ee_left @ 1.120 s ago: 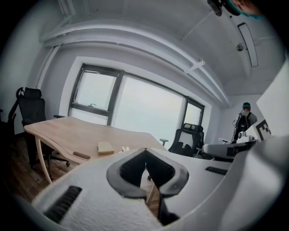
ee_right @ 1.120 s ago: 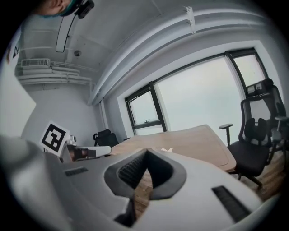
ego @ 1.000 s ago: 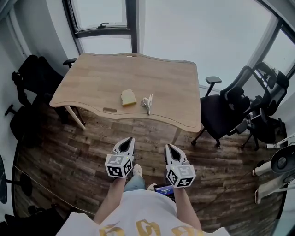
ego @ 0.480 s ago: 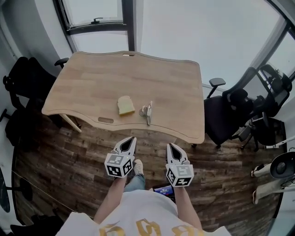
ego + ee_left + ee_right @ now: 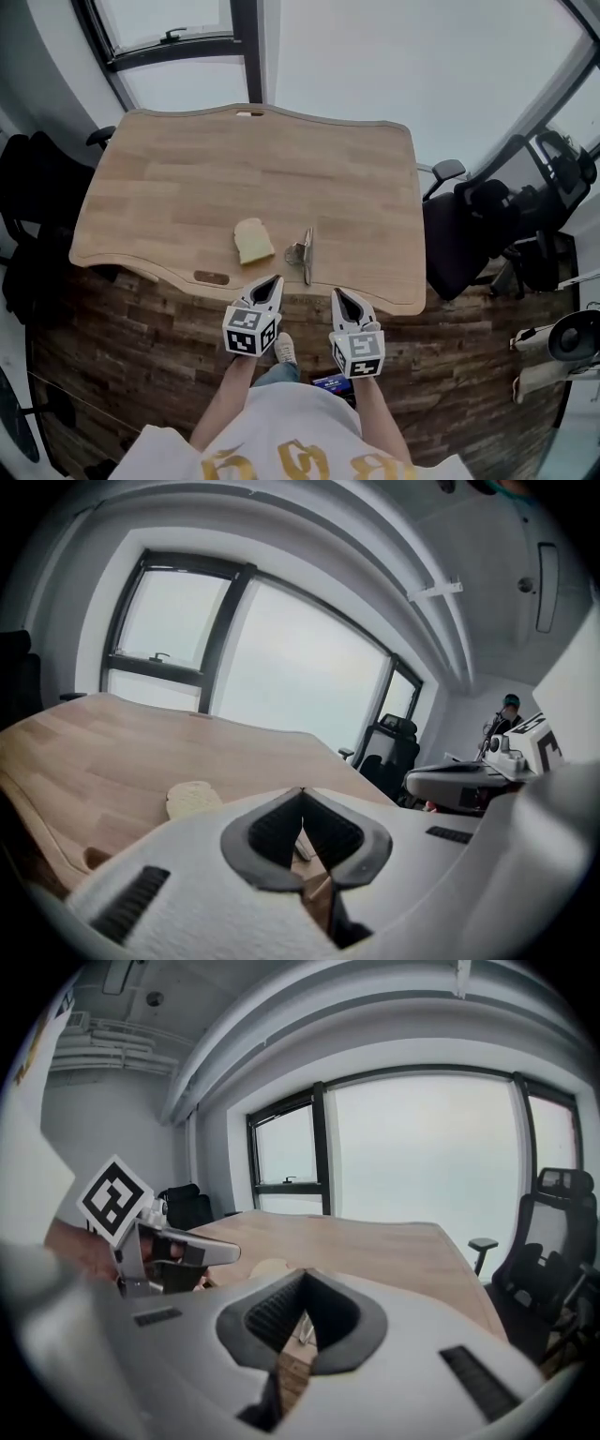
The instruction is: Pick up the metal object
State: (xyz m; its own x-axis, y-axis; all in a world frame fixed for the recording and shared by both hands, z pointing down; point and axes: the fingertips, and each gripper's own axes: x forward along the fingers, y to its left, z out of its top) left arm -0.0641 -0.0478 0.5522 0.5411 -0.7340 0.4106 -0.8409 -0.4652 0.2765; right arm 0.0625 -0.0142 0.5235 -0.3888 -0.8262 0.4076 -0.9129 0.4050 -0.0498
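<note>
The metal object [image 5: 302, 253], a small shiny clip-like piece, lies near the front edge of the wooden table [image 5: 187, 187], just right of a slice of bread [image 5: 249, 240]. My left gripper [image 5: 274, 279] is shut and empty, its tip at the table's front edge below the bread. My right gripper [image 5: 337, 293] is also shut and empty, just short of the edge and to the right of the metal object. In the left gripper view the jaws [image 5: 301, 791] meet at the tip, with the bread [image 5: 192, 800] beyond them. The right gripper view shows its jaws [image 5: 305, 1274] closed.
Black office chairs stand to the right [image 5: 469, 234] and left [image 5: 28, 197] of the table. A slot [image 5: 211, 277] is cut in the table near its front edge. Large windows [image 5: 187, 37] lie behind the table. My shoe [image 5: 283, 349] is on the wood floor below.
Both grippers have come forward together from over the floor to the table's front edge. The table, bread and metal object now sit closer in the head view. Both stayed shut.
</note>
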